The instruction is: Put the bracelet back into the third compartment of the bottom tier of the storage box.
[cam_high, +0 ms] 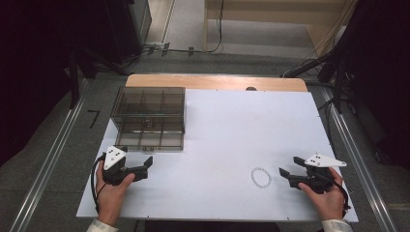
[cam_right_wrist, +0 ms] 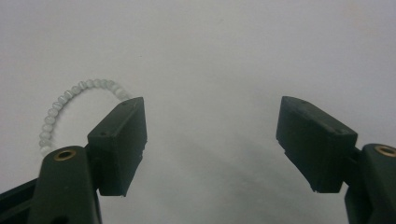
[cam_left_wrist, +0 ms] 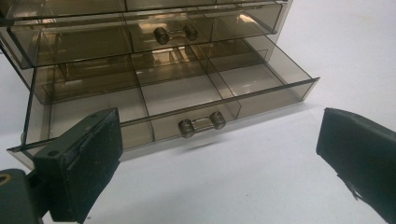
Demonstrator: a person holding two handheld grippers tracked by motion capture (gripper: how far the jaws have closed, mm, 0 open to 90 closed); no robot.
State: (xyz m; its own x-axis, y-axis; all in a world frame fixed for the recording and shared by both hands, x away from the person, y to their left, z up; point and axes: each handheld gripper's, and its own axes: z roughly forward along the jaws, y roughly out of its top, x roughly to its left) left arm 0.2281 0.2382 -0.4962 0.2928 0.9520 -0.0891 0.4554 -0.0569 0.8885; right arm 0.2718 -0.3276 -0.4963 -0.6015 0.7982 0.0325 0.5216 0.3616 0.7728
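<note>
pale bead bracelet (cam_high: 261,177) flat, smoky drawer (cam_left_wrist: 177,100) open

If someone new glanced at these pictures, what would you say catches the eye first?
Probably the smoky clear drawer box at the white table's far left, its bottom drawer pulled out and empty. Next, the pale bead bracelet lying alone near the front, just left of the open right gripper. The left gripper, also open, points at the drawer.

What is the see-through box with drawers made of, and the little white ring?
The box looks like smoky brown clear plastic, glossy: you can see its dividers and the table through the walls, and light glints on its edges. The ring is a bracelet of small pale beads, milky and slightly shiny; they could be glass, stone or plastic, the look does not settle it.
</note>
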